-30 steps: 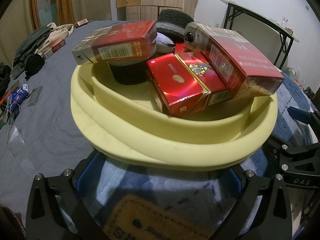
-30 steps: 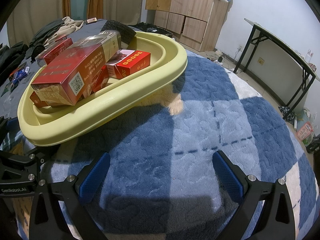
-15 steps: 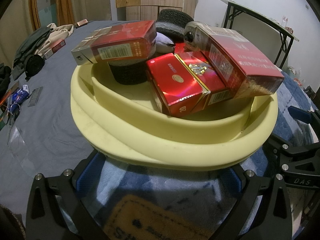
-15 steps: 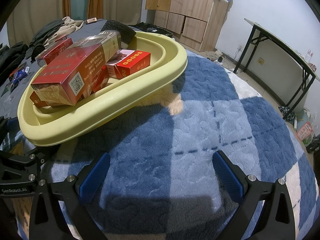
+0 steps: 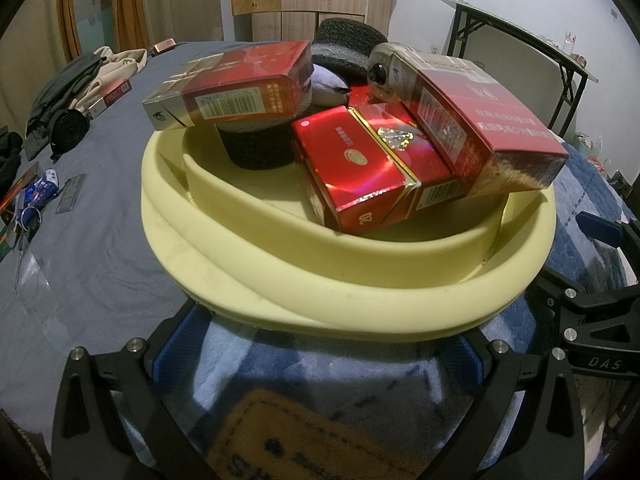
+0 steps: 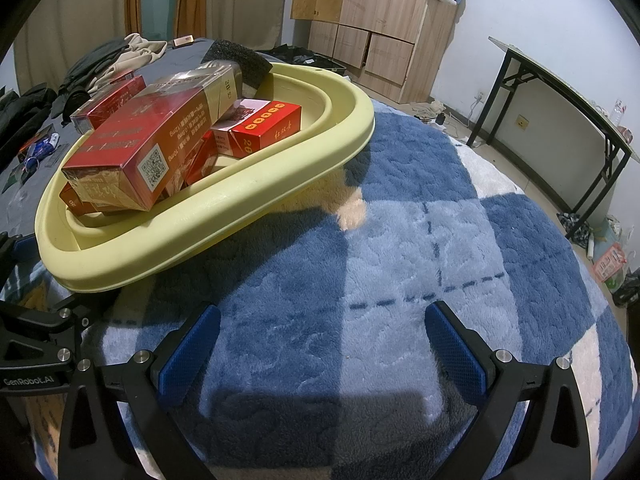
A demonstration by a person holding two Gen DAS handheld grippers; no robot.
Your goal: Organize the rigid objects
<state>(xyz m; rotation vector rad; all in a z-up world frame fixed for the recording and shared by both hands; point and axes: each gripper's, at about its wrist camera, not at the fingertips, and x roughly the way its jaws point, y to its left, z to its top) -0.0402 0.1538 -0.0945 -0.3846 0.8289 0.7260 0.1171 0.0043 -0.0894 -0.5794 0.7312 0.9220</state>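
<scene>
The yellow basin (image 5: 344, 292) sits on the blue checked blanket (image 6: 440, 240), loaded with red cartons (image 5: 372, 168), a black foam block (image 5: 256, 148) and a small silver camera (image 5: 386, 72). One long carton (image 6: 152, 148) overhangs the rim, propped on those beneath. The left gripper (image 5: 320, 356) faces the near rim, jaws spread wide, holding nothing. The right gripper (image 6: 320, 344) rests over bare blanket, equally wide and empty. The collecting appears complete. If the basin is to be shifted, the operator should grip the rim on both sides and keep it level, since the stacked cartons would likely slide.
</scene>
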